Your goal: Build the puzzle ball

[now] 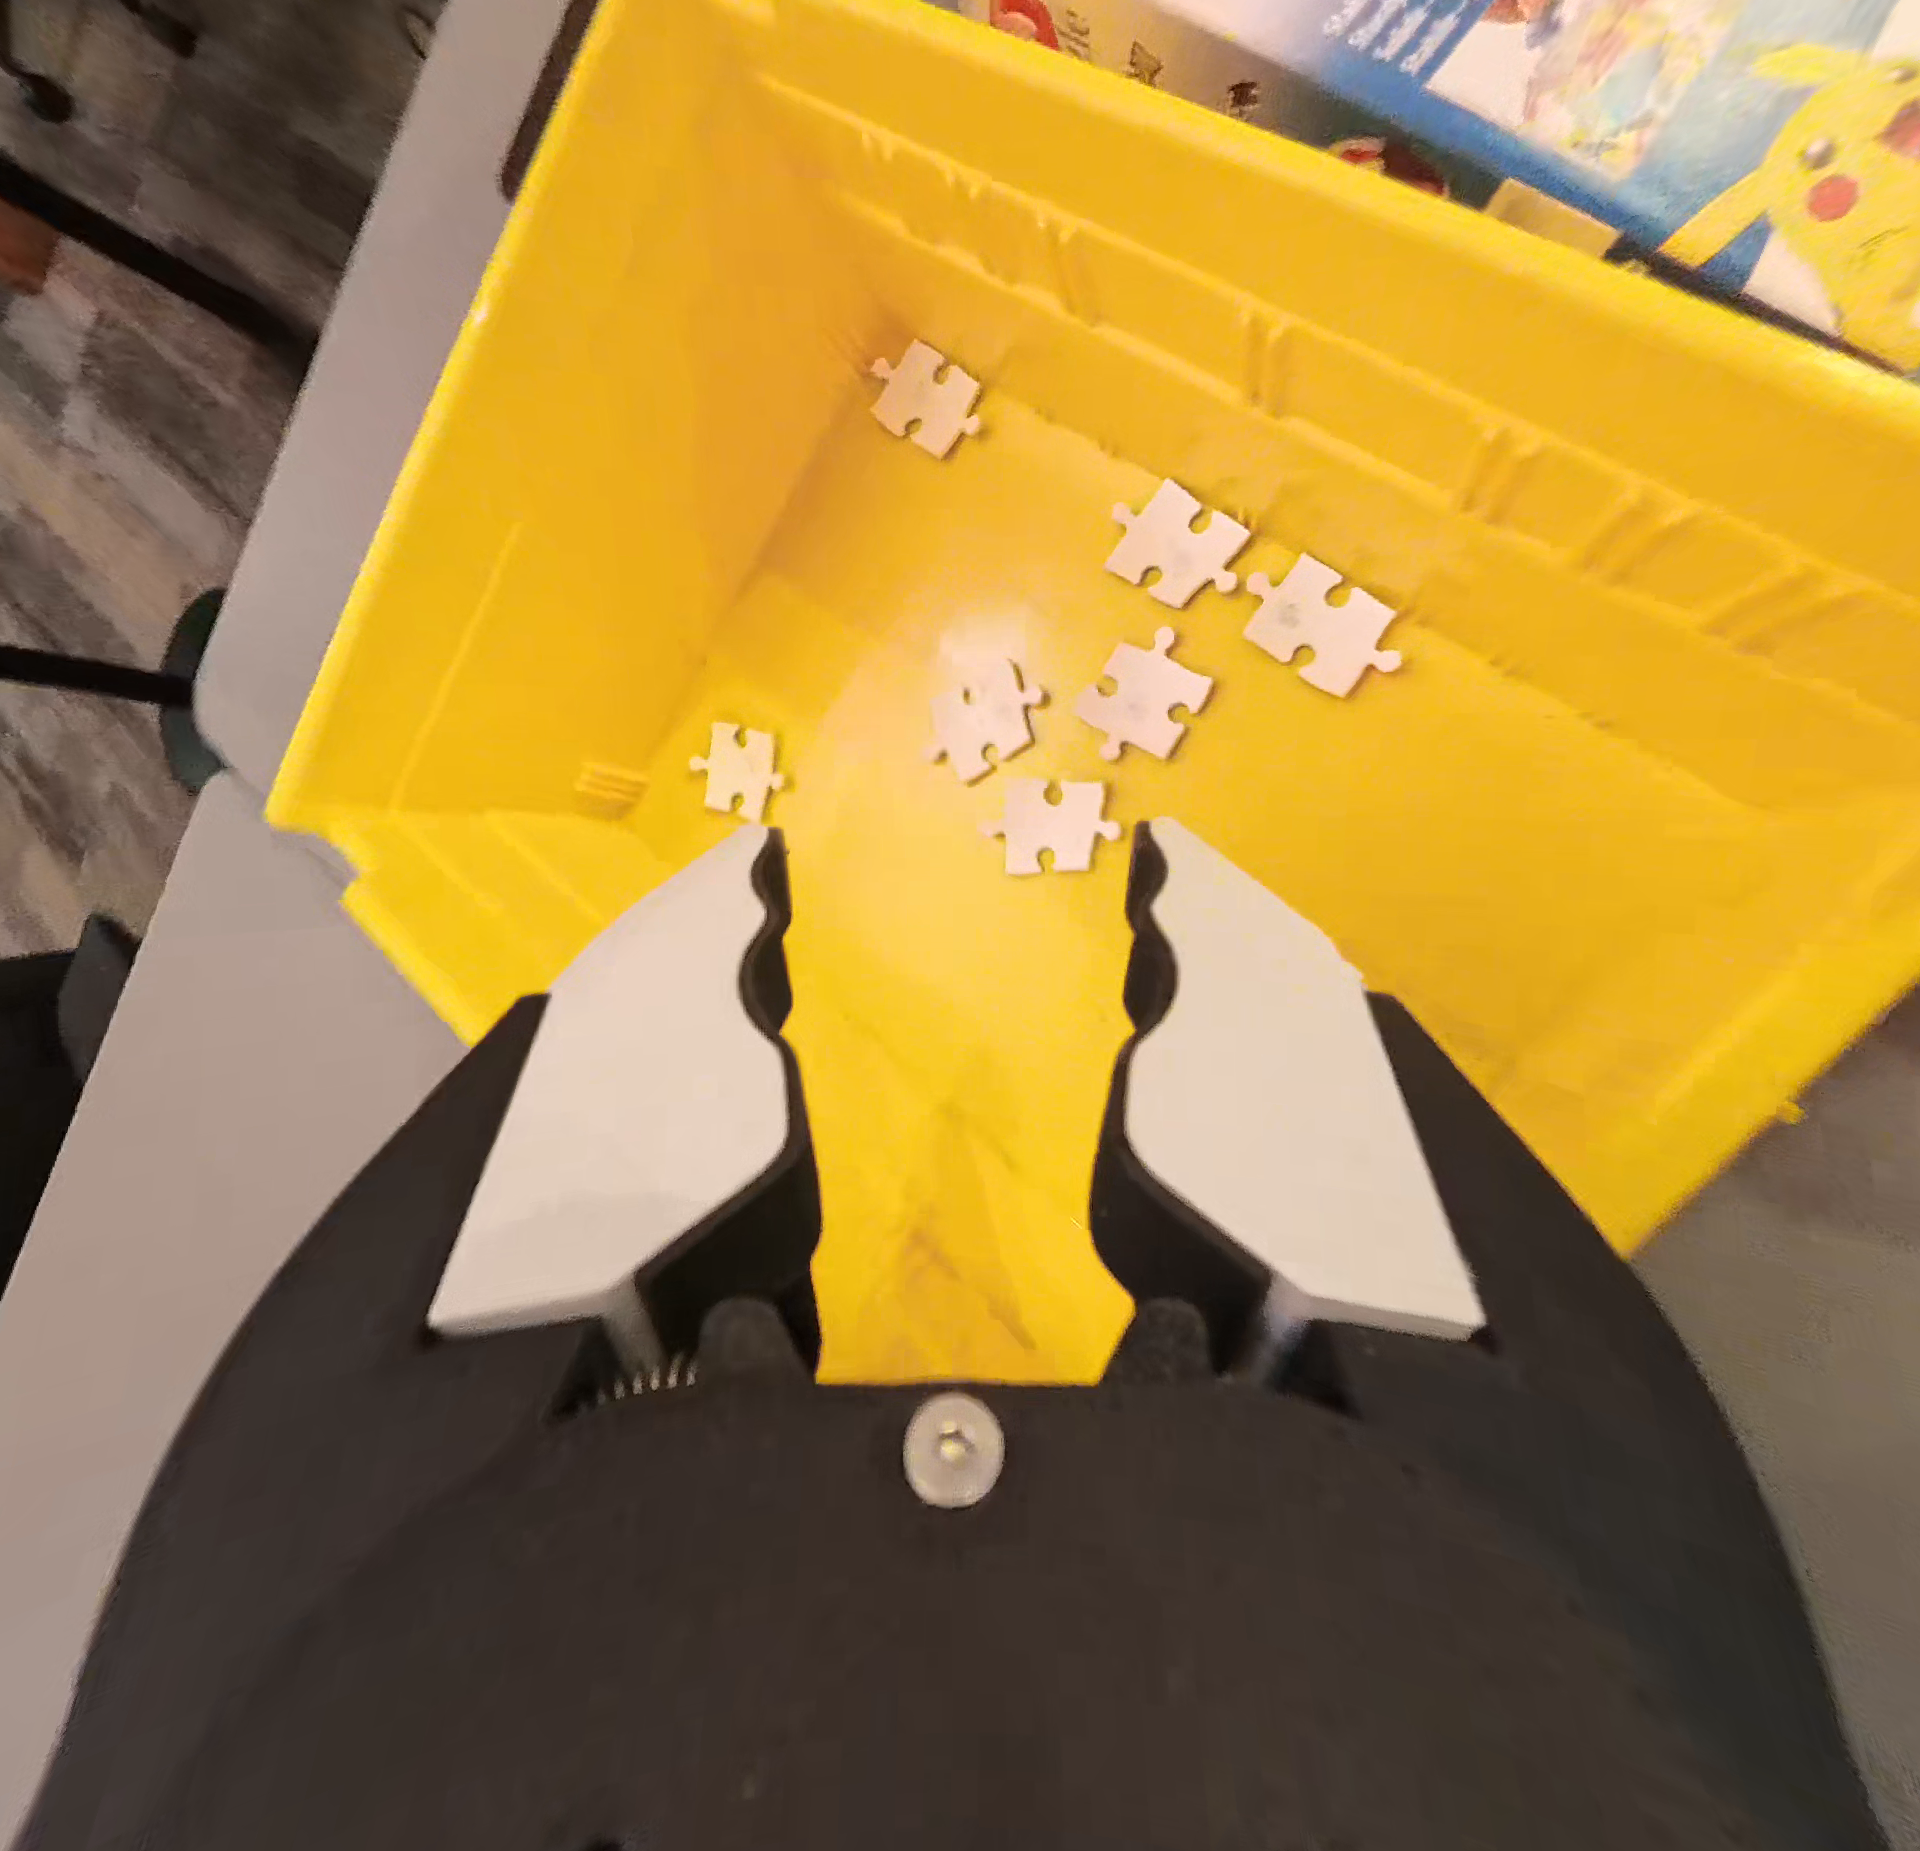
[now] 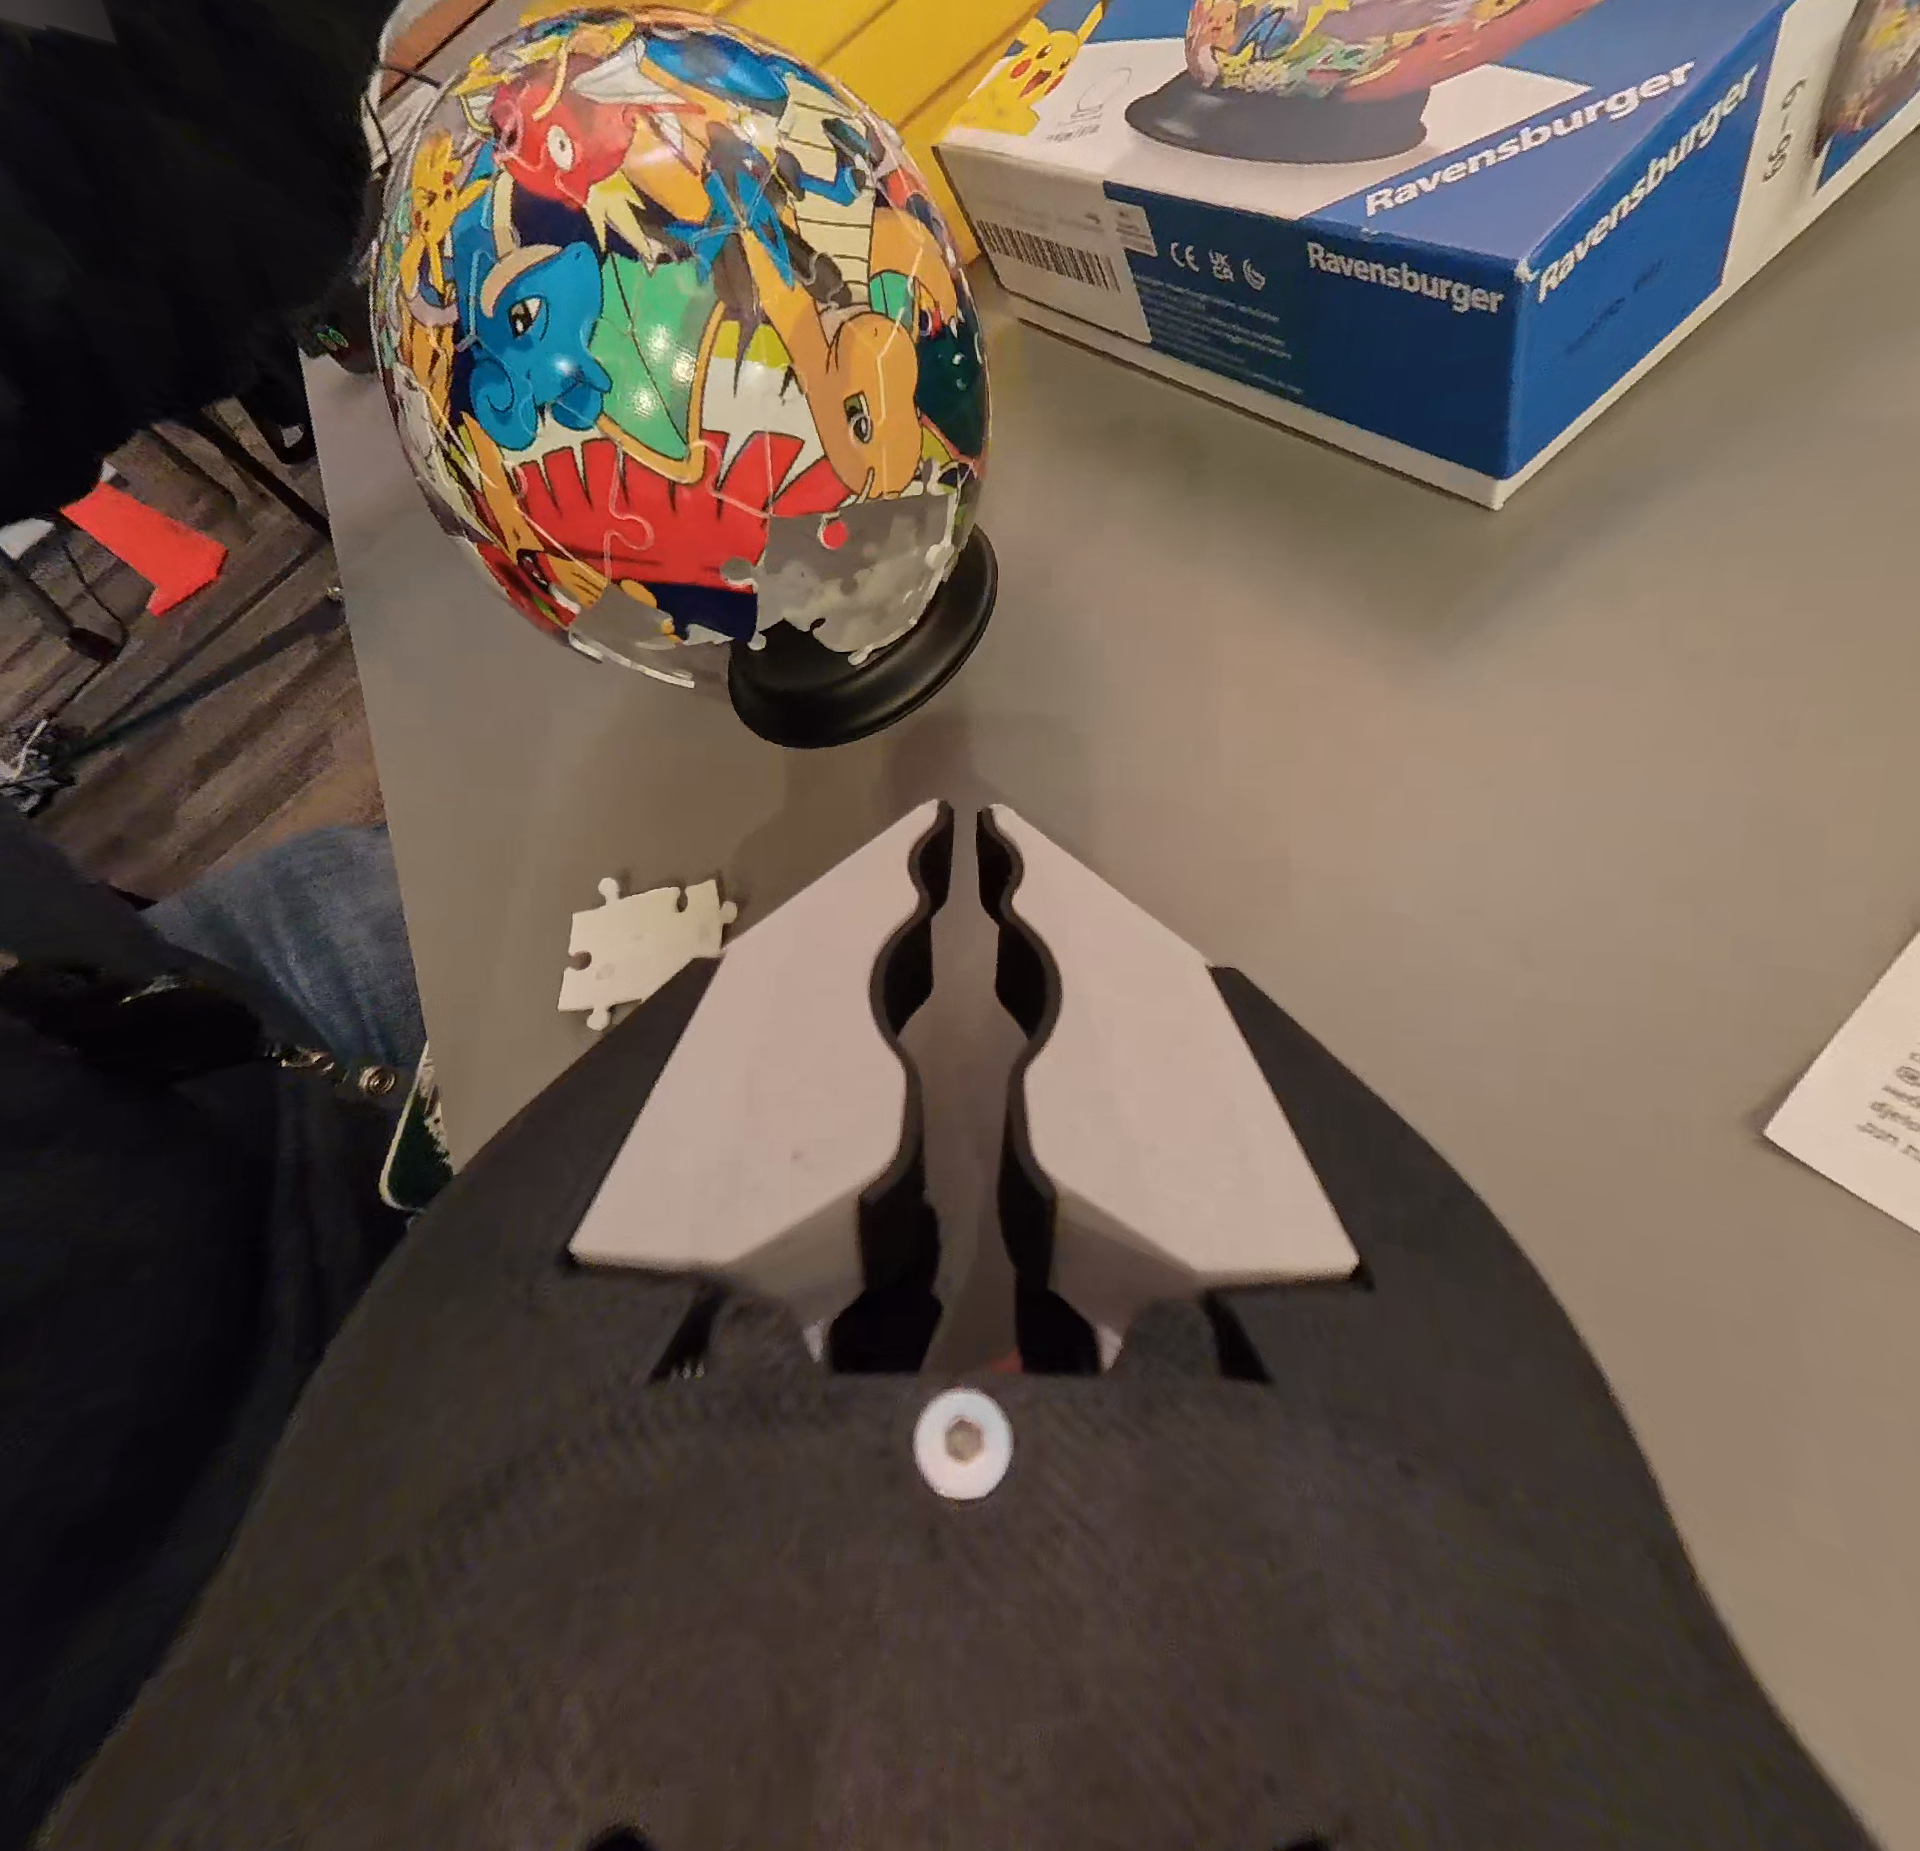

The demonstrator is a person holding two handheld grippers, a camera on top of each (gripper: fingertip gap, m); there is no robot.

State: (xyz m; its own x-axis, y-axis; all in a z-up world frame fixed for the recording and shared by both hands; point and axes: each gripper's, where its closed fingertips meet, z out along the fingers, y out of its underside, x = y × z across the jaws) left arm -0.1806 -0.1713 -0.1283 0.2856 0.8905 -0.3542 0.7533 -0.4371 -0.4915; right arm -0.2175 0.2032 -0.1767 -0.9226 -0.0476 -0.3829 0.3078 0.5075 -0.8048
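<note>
A: Left gripper [image 1: 956,835] over the yellow bin [image 1: 582,513], fingers spread wide, nothing between them. Seven white puzzle pieces [image 1: 1055,825] lie blank side up on the bin floor.

B: And the puzzle ball [image 2: 675,347] sits on its black stand [image 2: 868,663] on the table [image 2: 1351,762], one loose piece [image 2: 639,944] nearby. Right gripper [image 2: 964,814] nearly closed, fingers empty.
</note>
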